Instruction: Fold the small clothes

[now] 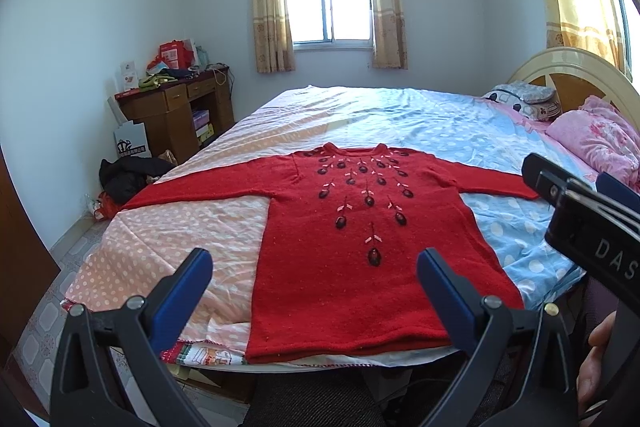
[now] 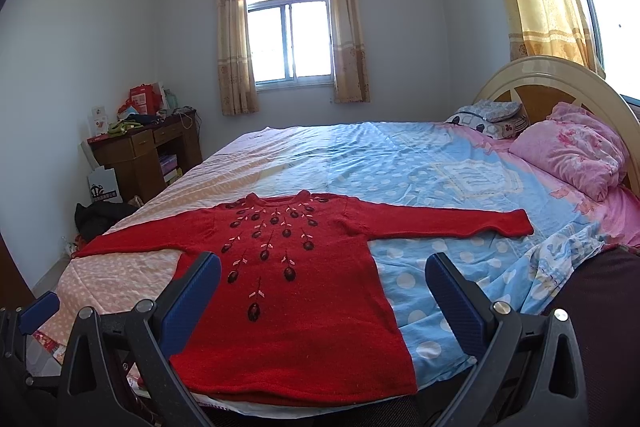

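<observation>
Because folding needs a flat start, the red knitted sweater with dark embroidered flowers [image 1: 352, 247] lies spread, sleeves out, on the polka-dot bed [image 1: 180, 227]; left tongs [image 1: 314, 281] wide, empty. Right view: right tongs [image 2: 322, 285] gape likewise, hovering at the hem.

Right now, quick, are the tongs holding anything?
Left tongs: open, holding nothing.
Right tongs: open, holding nothing.
The red sweater lies flat on the bed.
</observation>
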`<state>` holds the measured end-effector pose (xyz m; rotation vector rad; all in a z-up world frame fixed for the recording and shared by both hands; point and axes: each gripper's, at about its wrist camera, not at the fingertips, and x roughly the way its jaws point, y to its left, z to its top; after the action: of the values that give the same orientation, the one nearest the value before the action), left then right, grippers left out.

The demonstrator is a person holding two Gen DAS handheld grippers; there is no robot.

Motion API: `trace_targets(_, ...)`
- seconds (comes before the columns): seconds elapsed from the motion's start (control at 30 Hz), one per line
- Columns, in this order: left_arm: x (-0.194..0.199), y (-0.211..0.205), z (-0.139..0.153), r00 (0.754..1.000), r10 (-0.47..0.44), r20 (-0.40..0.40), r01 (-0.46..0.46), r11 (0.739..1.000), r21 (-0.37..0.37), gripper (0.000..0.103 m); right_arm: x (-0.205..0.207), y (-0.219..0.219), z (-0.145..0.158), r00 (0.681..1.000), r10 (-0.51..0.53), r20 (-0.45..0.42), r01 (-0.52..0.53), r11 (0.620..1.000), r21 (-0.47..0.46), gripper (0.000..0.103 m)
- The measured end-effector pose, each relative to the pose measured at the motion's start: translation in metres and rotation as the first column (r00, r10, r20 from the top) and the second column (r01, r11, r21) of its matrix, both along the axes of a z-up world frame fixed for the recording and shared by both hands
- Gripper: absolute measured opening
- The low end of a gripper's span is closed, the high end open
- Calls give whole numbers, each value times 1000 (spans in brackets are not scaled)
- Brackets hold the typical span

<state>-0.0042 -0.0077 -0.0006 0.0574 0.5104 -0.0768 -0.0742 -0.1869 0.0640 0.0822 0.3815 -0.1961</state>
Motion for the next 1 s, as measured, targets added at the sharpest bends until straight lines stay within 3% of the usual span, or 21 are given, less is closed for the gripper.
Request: trace_targets(1.0, 7, 7, -8, 999, 13, -34, -14, 1000, -16, 103, 10, -5, -7, 999, -17, -40, 17, 1000, 4, 102)
